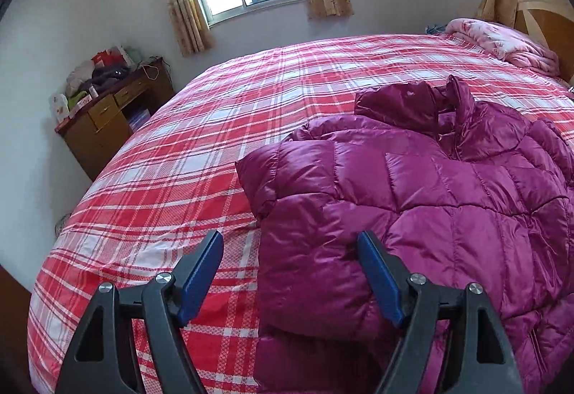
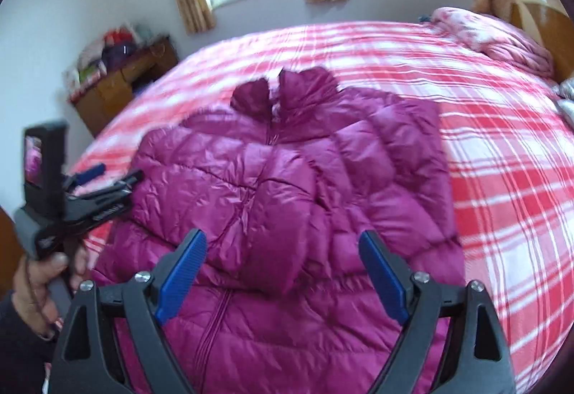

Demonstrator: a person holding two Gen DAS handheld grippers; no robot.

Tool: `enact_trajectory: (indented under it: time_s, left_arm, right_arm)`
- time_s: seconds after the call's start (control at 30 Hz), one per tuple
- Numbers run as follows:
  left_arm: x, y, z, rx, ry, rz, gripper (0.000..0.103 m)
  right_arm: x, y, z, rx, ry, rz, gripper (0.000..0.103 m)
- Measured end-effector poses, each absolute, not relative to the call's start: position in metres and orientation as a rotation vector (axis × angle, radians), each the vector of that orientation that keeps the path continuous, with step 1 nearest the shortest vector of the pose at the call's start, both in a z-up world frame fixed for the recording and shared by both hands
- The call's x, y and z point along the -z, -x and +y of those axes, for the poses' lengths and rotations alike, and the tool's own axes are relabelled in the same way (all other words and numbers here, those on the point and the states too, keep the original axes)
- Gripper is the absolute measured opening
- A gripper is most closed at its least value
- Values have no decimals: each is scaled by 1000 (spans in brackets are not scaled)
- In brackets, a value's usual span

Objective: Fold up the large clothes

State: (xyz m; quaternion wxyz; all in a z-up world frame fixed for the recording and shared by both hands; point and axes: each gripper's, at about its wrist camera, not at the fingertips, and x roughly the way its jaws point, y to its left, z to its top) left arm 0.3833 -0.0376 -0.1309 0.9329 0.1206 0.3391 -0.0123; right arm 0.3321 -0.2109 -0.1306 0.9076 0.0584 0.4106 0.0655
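The left gripper [image 1: 290, 243] stands with its blue-padded jaws apart at the bottom of its view, holding nothing, over the left edge of the magenta puffer jacket [image 1: 430, 200]. The right gripper [image 2: 283, 243] is likewise spread wide and empty above the jacket's zipped front. The jacket lies partly folded on the red plaid bedspread [image 1: 201, 128], lower right of the left wrist view, centre of the right.

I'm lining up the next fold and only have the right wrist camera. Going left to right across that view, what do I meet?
Person's hand holding the left gripper → wooden desk by the wall → purple puffer jacket → bare plaid bedspread → pink quilt at the headboard.
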Motion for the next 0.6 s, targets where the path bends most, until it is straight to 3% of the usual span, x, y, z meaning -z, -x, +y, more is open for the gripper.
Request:
enact_trajectory:
  time_s: [0.03,0.1,0.13,0.17,0.23,0.33,0.43,0.5,0.57,0.6]
  left_arm:
    - [130,-382,-37,29,-250,689,78]
    - [124,-379,-34,36,-251,680,78]
    - [120,-378,-34,41,-246,674,78]
    - [115,-376,-31,46,-239,667,78]
    - [106,-375,-30,57,-228,655,78]
    - [99,-377,-38,94,-212,645,78]
    - [109,-384,-56,96,-243,673,78]
    - [118,-389,-62,102,-241,714,78]
    - [119,-390,-64,112,-240,710,78]
    - [116,-390,-65,108,-249,695,78]
  right_arm:
    - [138,-340,-210,-112,-103,857,82]
    - [156,-351,-212,-86,-91,909,62]
    - [164,-353,-216,-114,-120,934,34]
    - [163,-349,-218,-122,-135,927,26]
    - [156,-337,-218,-101,-95,888,19]
    - [145,-321,-219,-93,-96,841,18]
    - [160,-329,-217,-78,-49,912,21]
    - [161,-328,-221,-54,-51,910,30]
    - [148,-319,-231,2,-84,870,59]
    - [142,-314,-234,17,-100,833,62]
